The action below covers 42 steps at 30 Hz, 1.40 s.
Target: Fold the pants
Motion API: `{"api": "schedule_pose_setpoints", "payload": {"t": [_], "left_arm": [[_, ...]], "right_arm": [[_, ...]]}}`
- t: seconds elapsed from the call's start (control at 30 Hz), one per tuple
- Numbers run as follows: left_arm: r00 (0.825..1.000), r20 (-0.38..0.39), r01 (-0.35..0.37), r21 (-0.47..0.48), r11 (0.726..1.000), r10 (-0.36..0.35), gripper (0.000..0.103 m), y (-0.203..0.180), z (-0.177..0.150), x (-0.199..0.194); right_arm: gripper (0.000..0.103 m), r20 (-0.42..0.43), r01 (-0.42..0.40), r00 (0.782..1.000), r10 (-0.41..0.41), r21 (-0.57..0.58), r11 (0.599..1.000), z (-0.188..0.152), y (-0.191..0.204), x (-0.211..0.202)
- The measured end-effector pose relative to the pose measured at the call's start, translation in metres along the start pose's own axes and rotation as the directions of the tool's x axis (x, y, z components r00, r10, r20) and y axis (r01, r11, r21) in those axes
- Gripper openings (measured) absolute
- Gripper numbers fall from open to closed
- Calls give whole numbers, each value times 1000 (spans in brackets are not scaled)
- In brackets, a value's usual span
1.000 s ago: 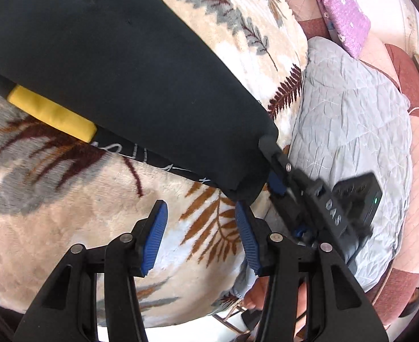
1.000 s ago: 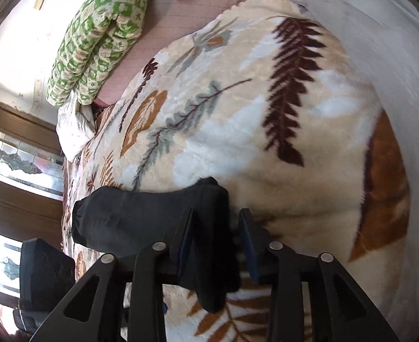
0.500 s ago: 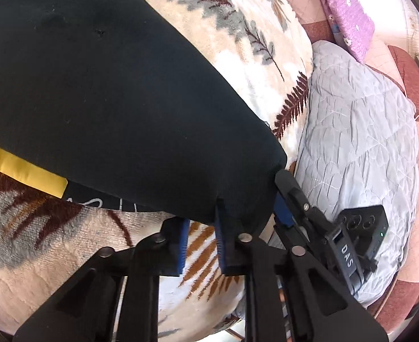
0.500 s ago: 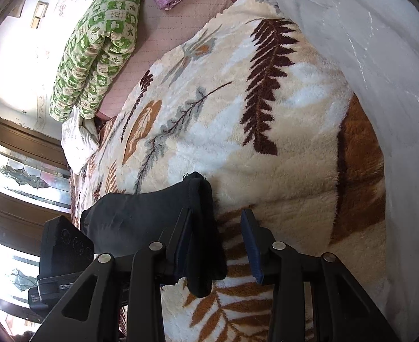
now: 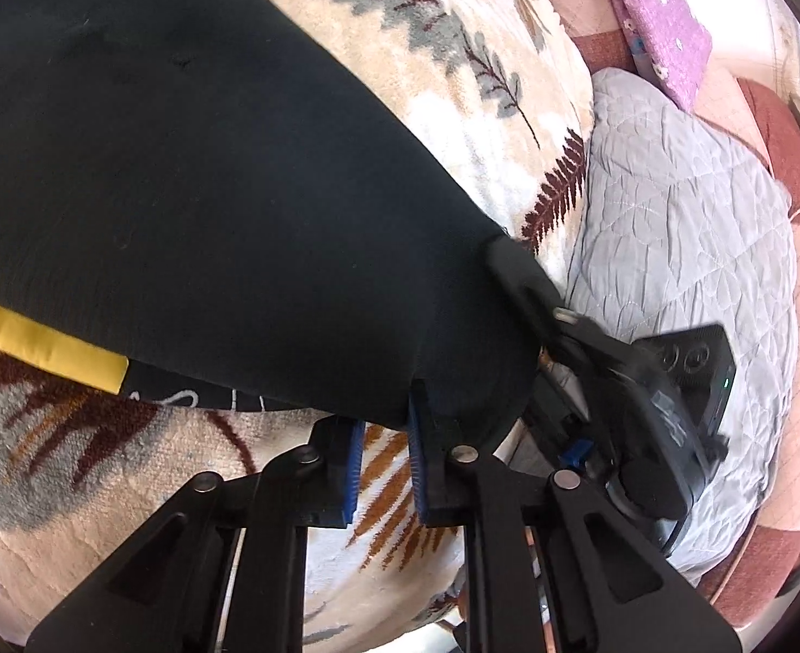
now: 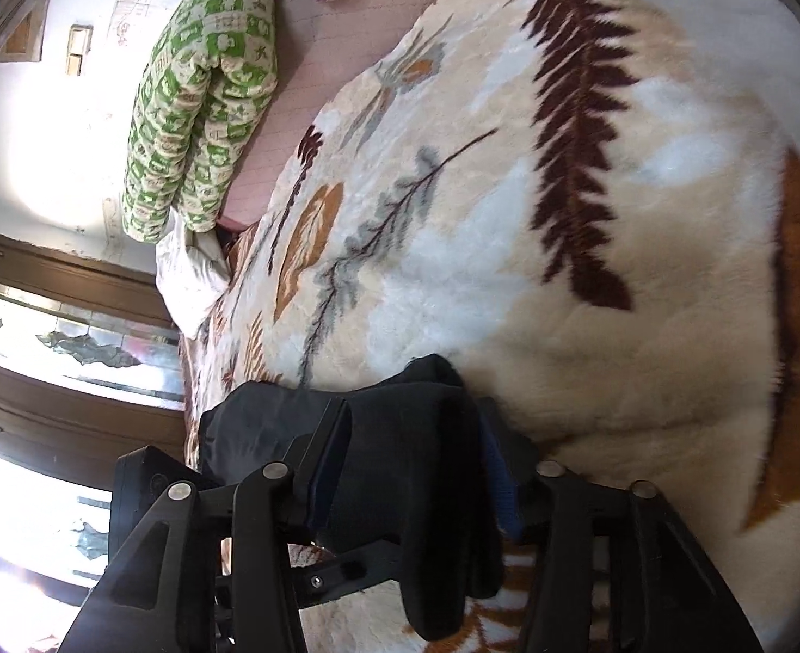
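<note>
Black pants (image 5: 182,190) with a yellow stripe (image 5: 35,337) lie on a leaf-patterned blanket (image 5: 454,54) and fill the upper left of the left wrist view. My left gripper (image 5: 383,424) is shut on their near hem, its blue pads pinching the cloth edge. Just to the right, the hem's corner is held by my right gripper, whose black body (image 5: 666,413) shows there. In the right wrist view my right gripper (image 6: 411,424) is shut on a thick fold of the pants (image 6: 411,490), its jaws closing slightly; cloth hangs down between the fingers.
A grey quilted cover (image 5: 683,207) lies to the right of the blanket, with a purple pillow (image 5: 656,11) beyond. A green patterned quilt (image 6: 204,81) is rolled at the far side of the bed. A dark wooden window frame (image 6: 46,283) stands at left.
My left gripper moved forward to the hem and its open jaws closed on the cloth. The right gripper kept its hold on the pants' corner and tilted somewhat.
</note>
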<state>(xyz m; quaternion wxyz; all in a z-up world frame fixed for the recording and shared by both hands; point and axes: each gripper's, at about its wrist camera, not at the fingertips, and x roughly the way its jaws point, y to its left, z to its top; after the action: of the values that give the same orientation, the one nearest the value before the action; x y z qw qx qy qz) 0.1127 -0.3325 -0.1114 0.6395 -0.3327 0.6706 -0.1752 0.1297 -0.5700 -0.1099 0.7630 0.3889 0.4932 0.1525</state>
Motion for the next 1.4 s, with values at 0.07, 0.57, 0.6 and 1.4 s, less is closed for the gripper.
{"api": "schedule_pose_setpoints", "payload": {"t": [0.07,0.57,0.6,1.4], "left_arm": [[1000,1,-9,22,1000,9,9,-4,1,-1],[1000,5,27,55,998,-28,8,-12,-3,-26],[999,8,32,56,998,-33,8,-12,-3,-29],[978,109,190,-93,977,-180,8,67,40,-145]], "right_arm": [[18,-2,40,999,-40,-9,999,2,3,4],[15,66,104,993,-100,-59,993,-9,44,-22],[15,69,110,992,-106,-61,992,-9,48,-24],[15,46,172,985,-167,-147,974,-29,189,30]]}}
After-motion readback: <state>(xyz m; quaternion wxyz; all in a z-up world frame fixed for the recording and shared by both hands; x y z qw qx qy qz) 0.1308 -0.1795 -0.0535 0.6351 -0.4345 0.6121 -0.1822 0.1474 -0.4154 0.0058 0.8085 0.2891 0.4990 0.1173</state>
